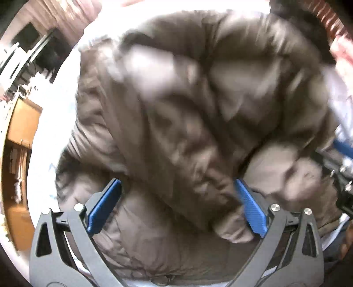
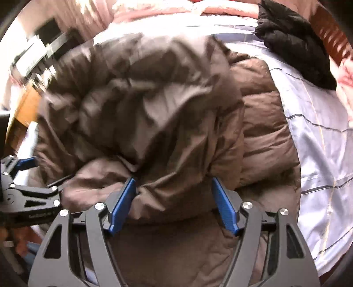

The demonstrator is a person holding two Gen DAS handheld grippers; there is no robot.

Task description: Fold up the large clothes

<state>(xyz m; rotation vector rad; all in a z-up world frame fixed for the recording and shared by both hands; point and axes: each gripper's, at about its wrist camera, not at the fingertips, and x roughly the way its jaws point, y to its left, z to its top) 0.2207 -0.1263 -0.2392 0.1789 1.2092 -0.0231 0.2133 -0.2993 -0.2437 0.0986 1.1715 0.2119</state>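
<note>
A large brown puffer jacket (image 1: 187, 99) lies bunched on a bed, blurred in the left wrist view. My left gripper (image 1: 177, 183) hangs over its near part, open wide, with a sleeve end (image 1: 233, 229) lying by the right finger and not clamped. In the right wrist view the jacket (image 2: 143, 99) is folded over itself. My right gripper (image 2: 173, 180) stands open around a thick fold of it; the puffy cloth fills the gap and brushes the blue pads (image 2: 122, 203). The left gripper shows at that view's left edge.
The bed has a pale striped sheet (image 2: 320, 143). A black garment (image 2: 293, 44) lies at the far right by pink bedding (image 2: 220, 10). Wooden furniture (image 1: 19, 123) stands off the bed's left side.
</note>
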